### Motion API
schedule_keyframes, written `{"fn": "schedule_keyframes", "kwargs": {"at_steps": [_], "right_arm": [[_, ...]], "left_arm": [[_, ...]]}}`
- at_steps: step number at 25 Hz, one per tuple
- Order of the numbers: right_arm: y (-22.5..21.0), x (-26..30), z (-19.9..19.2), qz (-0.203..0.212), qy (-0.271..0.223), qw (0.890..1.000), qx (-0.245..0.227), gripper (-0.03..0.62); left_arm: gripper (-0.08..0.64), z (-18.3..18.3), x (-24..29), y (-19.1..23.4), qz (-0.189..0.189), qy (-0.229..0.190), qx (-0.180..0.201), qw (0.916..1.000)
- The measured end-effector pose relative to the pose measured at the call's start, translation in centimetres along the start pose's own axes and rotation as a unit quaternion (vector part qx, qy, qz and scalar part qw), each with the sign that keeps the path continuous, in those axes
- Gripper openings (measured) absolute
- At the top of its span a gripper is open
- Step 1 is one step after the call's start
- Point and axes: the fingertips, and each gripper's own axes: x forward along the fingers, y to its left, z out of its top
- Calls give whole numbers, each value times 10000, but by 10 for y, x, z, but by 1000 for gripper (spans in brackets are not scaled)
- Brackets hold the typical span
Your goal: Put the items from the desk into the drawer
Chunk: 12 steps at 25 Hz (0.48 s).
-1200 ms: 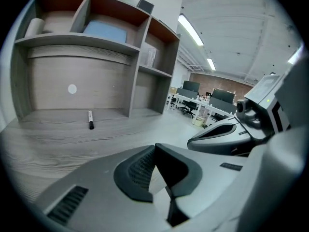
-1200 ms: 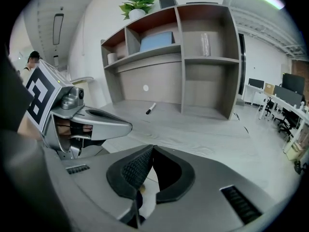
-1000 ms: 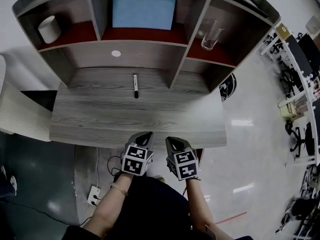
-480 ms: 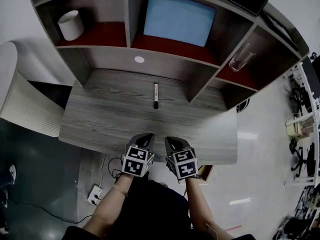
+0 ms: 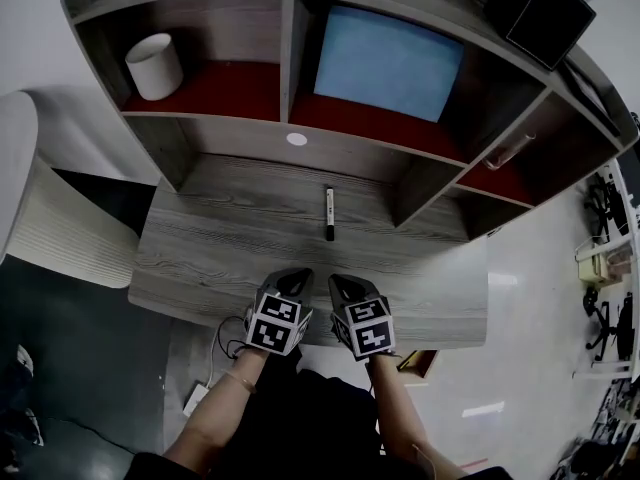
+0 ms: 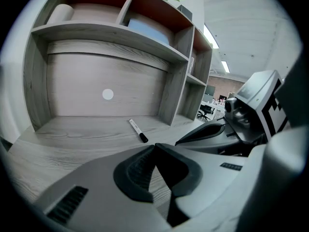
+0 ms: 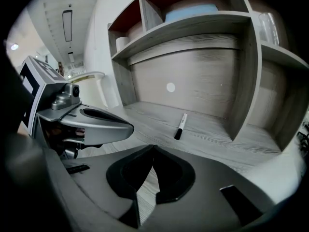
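A black-and-white marker pen (image 5: 329, 213) lies on the grey wood desk (image 5: 210, 253), toward the back, in front of the hutch's middle opening. It also shows in the left gripper view as the pen (image 6: 137, 130) and in the right gripper view as the pen (image 7: 180, 126). My left gripper (image 5: 291, 278) and right gripper (image 5: 344, 284) hover side by side over the desk's front edge, well short of the pen. Both are shut with nothing between the jaws. No drawer is visible from here.
The hutch holds a white cup (image 5: 155, 65) upper left, a blue panel (image 5: 388, 61) in the middle and a glass (image 5: 508, 149) on the right shelf. A white disc (image 5: 296, 139) marks the back panel. A white ribbed unit (image 5: 55, 230) stands left of the desk.
The head view has swung, so the desk and hutch sit further right and lower in the frame. Both grippers hold the same spot; the pen has not moved on the desk.
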Motion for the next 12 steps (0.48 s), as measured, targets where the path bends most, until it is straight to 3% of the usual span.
{"fn": "schedule_keyframes", "kwargs": {"at_steps": [7, 12], "right_arm": [[-16, 23, 15, -251, -39, 9995, 180, 18], [-36, 39, 28, -428, -201, 9971, 600, 18]], "left_arm": [[28, 15, 8, 10, -219, 20, 192, 9996], [28, 20, 17, 6, -413, 44, 406, 9983]]}}
